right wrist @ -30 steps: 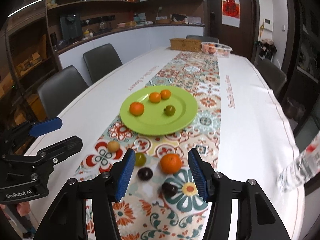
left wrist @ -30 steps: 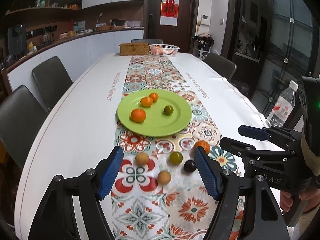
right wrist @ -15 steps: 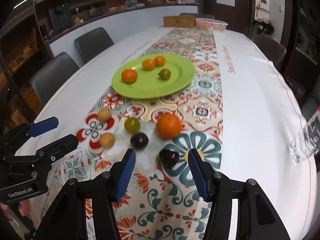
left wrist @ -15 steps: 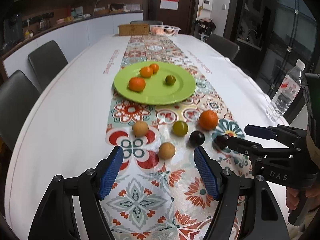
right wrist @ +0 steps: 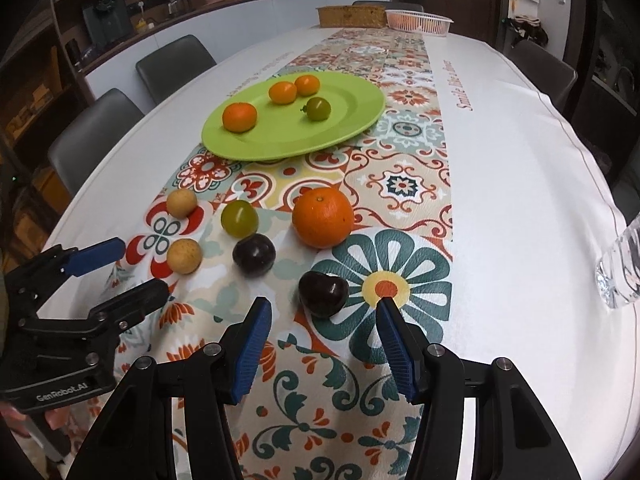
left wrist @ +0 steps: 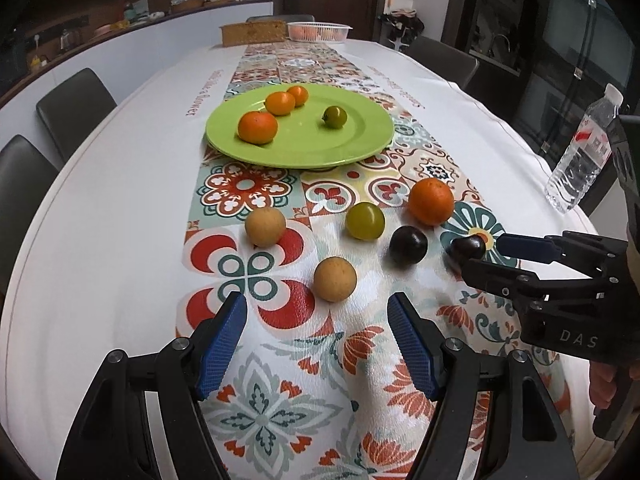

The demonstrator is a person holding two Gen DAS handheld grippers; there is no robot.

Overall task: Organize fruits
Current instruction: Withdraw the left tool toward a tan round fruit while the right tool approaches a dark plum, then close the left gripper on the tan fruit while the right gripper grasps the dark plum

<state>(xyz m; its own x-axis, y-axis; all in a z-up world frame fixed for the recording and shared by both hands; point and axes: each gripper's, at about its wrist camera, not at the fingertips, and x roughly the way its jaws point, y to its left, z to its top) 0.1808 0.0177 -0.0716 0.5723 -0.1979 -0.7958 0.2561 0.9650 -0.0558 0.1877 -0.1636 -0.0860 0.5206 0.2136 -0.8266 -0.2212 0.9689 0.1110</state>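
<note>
A green plate (left wrist: 368, 128) (right wrist: 360, 108) on the patterned runner holds three small oranges and a green fruit (left wrist: 335, 117). In front of it lie a big orange (left wrist: 431, 201) (right wrist: 323, 217), a green fruit (left wrist: 365, 221) (right wrist: 239, 218), two tan fruits (left wrist: 265, 226) (left wrist: 334, 279), a dark plum (left wrist: 408, 245) (right wrist: 254, 255) and a dark heart-shaped fruit (right wrist: 323, 294) (left wrist: 468, 247). My left gripper (left wrist: 316, 338) is open just short of the nearer tan fruit. My right gripper (right wrist: 323, 342) is open just short of the heart-shaped fruit.
A water bottle (left wrist: 582, 152) stands near the table's right edge. A white basket (right wrist: 418, 22) and a woven box (right wrist: 350, 16) sit at the far end. Grey chairs (right wrist: 100, 128) line the left side.
Both grippers have moved forward and down toward the loose fruits, which now look larger and closer. Both stay open. No fruit has moved.
</note>
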